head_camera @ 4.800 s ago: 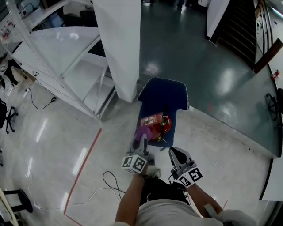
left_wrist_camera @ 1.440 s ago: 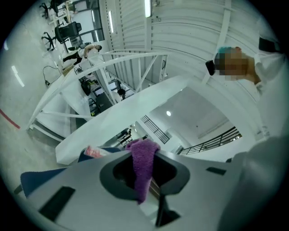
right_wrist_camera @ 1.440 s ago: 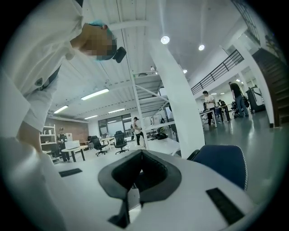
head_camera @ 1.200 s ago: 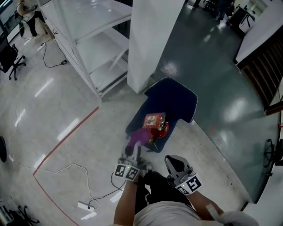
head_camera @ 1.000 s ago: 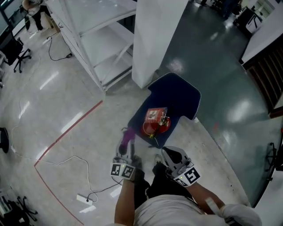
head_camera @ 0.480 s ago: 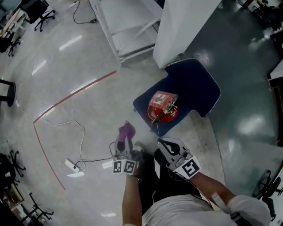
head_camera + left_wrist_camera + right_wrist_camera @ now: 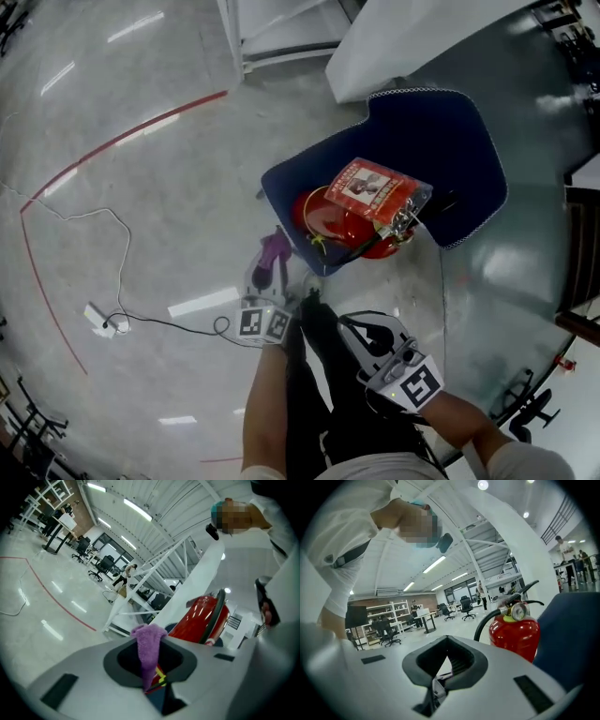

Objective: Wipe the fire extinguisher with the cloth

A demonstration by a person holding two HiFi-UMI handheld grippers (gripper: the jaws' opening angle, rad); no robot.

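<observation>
Pinches the cloth [image 7: 149,644] in the left tool [image 7: 152,681], now pulled just off the fire extinguisher [image 7: 347,220]; keeps right tool [image 7: 436,691] closed, empty; seemingly pauses wiping.

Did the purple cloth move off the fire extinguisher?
Yes. The purple cloth was against the fire extinguisher; now it is clear of it, at the blue mat's near edge.

Fire extinguisher [image 7: 330,221] on the mat [image 7: 441,131] — cloth [image 7: 275,248] just left of it.
</observation>
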